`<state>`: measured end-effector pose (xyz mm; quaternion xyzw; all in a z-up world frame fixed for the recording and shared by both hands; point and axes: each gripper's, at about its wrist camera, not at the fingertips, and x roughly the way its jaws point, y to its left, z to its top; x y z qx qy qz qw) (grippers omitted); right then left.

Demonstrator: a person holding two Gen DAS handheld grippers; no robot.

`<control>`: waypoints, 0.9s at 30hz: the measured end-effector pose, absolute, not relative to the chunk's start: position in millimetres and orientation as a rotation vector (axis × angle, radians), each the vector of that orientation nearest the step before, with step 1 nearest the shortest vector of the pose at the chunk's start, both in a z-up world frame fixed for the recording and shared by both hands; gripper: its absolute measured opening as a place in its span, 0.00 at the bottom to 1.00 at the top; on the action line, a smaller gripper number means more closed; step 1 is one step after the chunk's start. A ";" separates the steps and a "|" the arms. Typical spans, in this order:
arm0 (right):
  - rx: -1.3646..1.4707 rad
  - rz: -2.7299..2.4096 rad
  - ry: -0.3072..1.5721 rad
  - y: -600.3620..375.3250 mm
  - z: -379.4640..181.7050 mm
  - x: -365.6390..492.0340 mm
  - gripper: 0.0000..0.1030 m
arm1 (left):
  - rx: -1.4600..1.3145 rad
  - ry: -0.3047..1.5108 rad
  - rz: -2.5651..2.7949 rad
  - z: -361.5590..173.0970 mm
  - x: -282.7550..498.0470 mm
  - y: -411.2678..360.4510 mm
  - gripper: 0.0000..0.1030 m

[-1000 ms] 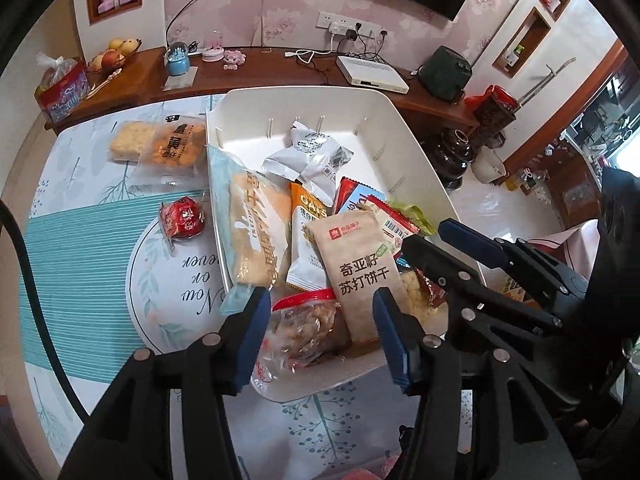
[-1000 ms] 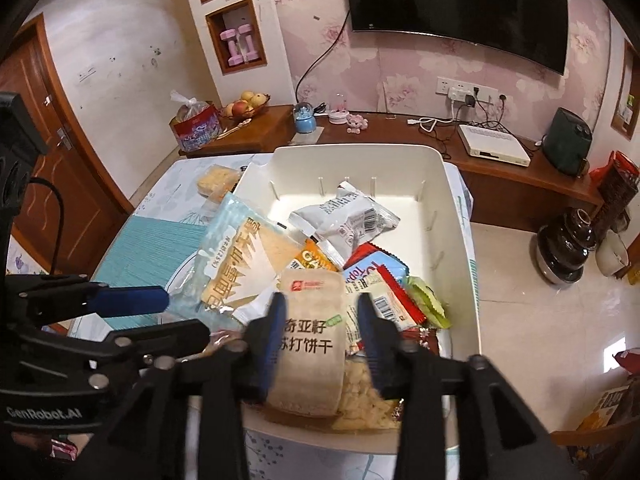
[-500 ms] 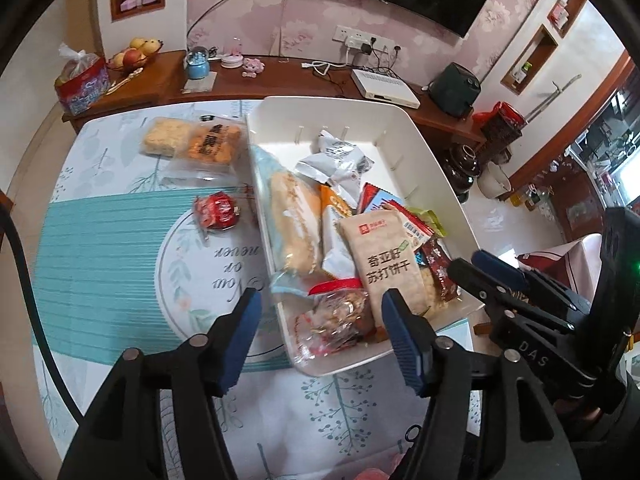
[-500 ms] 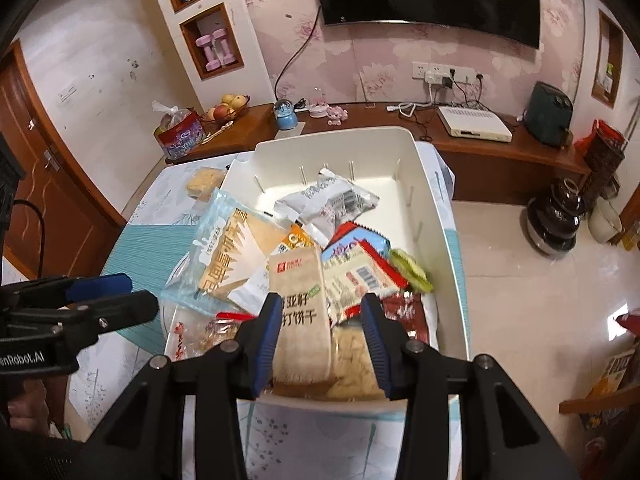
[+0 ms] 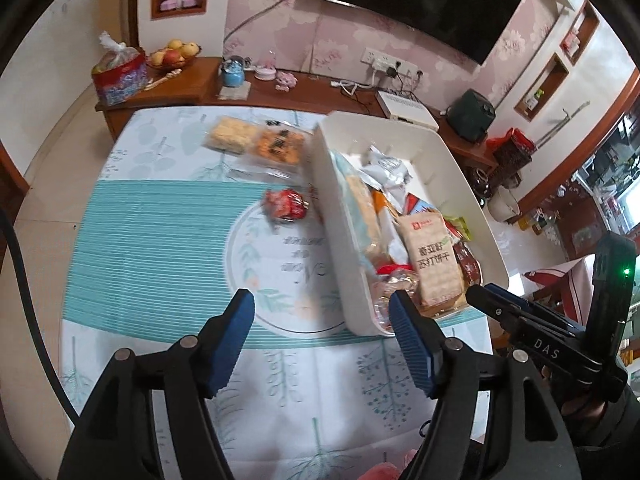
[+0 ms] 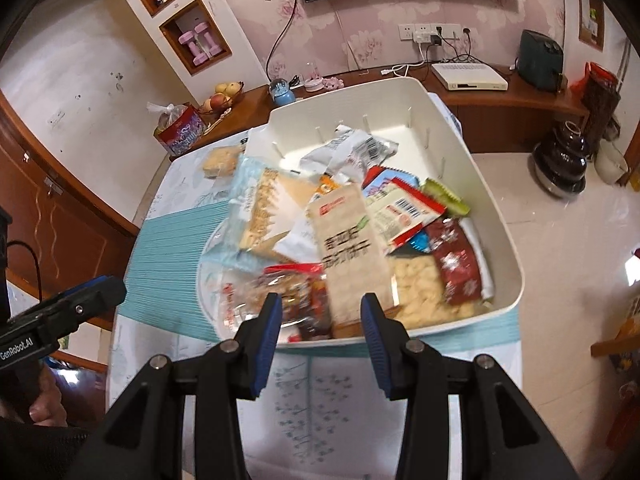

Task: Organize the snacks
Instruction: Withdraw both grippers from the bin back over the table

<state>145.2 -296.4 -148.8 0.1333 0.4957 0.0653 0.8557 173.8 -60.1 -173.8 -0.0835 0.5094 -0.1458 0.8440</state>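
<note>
While both grippers hang clear of the load, the scene reads so:

Bin: white plastic bin (image 5: 472, 184), right of centre in the left wrist view, already heaped with packets; a beige cracker pack with dark lettering (image 5: 434, 262) lies on top at its near end.

Loose snacks: small red-wrapped snack (image 5: 286, 205) on the round print of the teal striped tablecloth (image 5: 152, 248), just left of the bin wall; a clear pack of yellow and orange biscuits (image 5: 260, 142) lies further up, near the bin's far corner.

Left gripper (image 5: 322, 312): blue pads wide apart, having just been opening, with nothing between them; it hovers over bare cloth at lower centre.

Right gripper (image 6: 320, 312): jaws partly apart and empty, poised at the bin's near rim, cracker pack beyond the tips.

Step in hand: probably fetching the red snack.

Doing it well: come down with one pad on each side of the wrapper, pinch its bulk rather than the loose foil ends, and lift high enough to clear the bin wall.
</note>
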 end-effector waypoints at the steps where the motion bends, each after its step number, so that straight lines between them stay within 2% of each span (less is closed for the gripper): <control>1: 0.288 0.135 1.036 -290.5 -146.0 143.4 0.40 | -0.178 1.067 -0.308 -170.9 172.4 -52.2 0.69; 4: 0.297 0.121 1.025 -276.9 -140.1 140.1 0.40 | -0.171 1.044 -0.306 -162.7 171.2 -29.6 0.73; 14: 0.351 0.033 0.982 -215.1 -119.2 129.9 0.40 | -0.128 1.001 -0.345 -135.9 180.8 32.8 0.74; 27: 0.497 -0.092 0.961 -145.6 -121.0 131.1 0.40 | -0.070 0.981 -0.439 -119.9 212.2 97.4 0.76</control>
